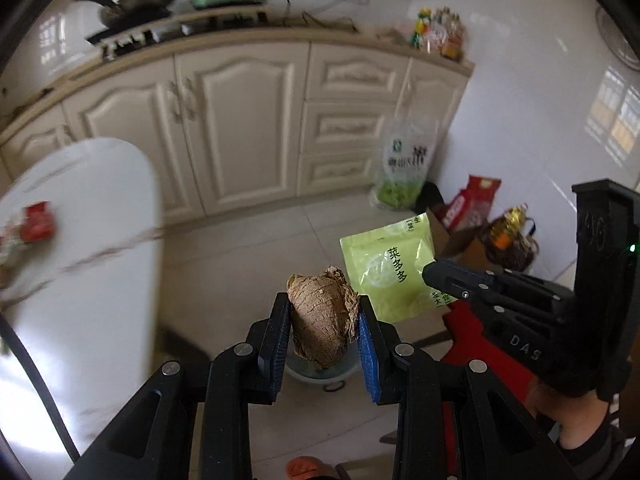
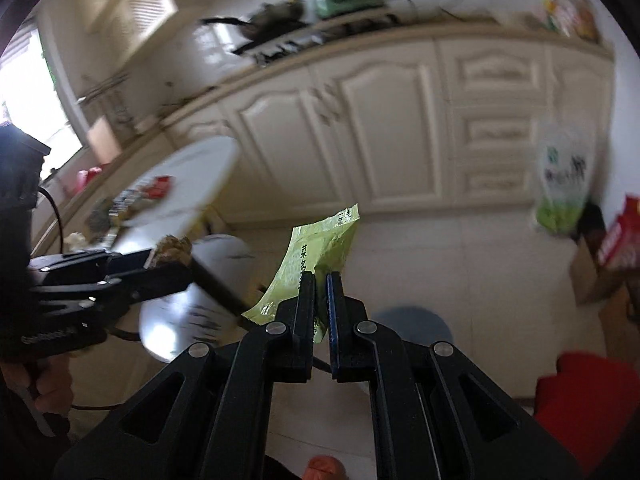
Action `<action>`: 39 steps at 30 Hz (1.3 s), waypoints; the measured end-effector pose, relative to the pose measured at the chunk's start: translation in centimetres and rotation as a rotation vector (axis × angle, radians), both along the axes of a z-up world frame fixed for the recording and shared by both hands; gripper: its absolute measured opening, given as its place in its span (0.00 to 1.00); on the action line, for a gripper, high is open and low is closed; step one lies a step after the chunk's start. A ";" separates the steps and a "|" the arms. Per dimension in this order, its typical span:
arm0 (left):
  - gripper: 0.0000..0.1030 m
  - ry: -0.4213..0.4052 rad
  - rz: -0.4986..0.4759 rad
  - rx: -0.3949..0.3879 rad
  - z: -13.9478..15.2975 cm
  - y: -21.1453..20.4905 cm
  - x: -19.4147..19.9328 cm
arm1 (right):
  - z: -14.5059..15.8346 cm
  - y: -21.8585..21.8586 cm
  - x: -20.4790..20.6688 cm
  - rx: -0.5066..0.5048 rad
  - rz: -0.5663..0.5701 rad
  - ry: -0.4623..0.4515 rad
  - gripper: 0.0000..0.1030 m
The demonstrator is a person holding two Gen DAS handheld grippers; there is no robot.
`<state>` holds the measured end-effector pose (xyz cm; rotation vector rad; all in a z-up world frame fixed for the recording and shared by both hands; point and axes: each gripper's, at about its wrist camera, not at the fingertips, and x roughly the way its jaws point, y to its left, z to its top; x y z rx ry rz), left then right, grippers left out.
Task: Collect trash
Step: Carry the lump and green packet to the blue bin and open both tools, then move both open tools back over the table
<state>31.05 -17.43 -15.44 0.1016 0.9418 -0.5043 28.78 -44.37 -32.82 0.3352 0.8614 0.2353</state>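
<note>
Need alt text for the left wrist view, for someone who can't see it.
The left gripper is shut on a brown, wrinkled piece of ginger above a tiled kitchen floor. To its right, the right gripper holds a green packet; cream cabinets stand behind.
</note>
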 end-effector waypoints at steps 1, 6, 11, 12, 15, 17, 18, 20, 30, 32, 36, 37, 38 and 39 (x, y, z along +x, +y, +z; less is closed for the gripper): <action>0.27 0.019 -0.005 0.008 -1.0 -0.9 1.1 | -1.0 -0.7 0.3 0.012 -0.004 0.011 0.07; 0.27 0.100 -0.032 0.043 -5.8 -4.0 6.8 | -7.0 -3.8 2.6 0.053 -0.049 0.078 0.10; 0.27 0.160 -0.048 0.078 -9.7 -6.9 12.3 | -11.9 -5.3 3.9 0.072 -0.081 0.171 0.20; 0.27 0.167 -0.050 0.085 -10.2 -7.4 12.9 | -12.4 -5.5 3.9 0.075 -0.083 0.176 0.20; 0.27 0.194 -0.061 0.118 -12.6 -9.4 15.4 | -13.5 -6.3 3.8 0.064 -0.104 0.199 0.28; 0.28 0.226 -0.074 0.136 -14.2 -10.9 16.8 | -13.8 -6.6 3.6 0.068 -0.111 0.208 0.31; 0.28 0.235 -0.078 0.148 -14.8 -11.5 17.4 | -13.8 -6.8 3.5 0.064 -0.116 0.212 0.34; 0.32 0.232 -0.079 0.165 -15.6 -12.7 18.4 | -13.6 -6.9 3.3 0.051 -0.125 0.210 0.39; 0.77 0.128 -0.058 0.129 -12.9 -13.4 17.4 | -9.3 -7.0 1.3 0.021 -0.176 0.150 0.53; 0.77 0.096 -0.041 0.112 -11.3 -13.0 16.6 | -7.9 -6.8 0.6 0.011 -0.187 0.136 0.57; 0.79 0.039 -0.044 0.095 -7.8 -11.1 13.0 | -4.4 -6.1 -0.9 -0.018 -0.198 0.083 0.64; 0.80 0.012 -0.042 0.092 -6.8 -11.0 12.0 | -3.3 -5.8 -1.4 -0.025 -0.198 0.065 0.65; 0.80 -0.010 -0.036 0.090 -5.7 -10.6 11.0 | -2.2 -5.5 -1.9 -0.028 -0.197 0.050 0.67; 0.80 -0.036 -0.035 0.080 -4.8 -10.1 9.8 | -1.3 -5.3 -2.4 -0.033 -0.200 0.037 0.68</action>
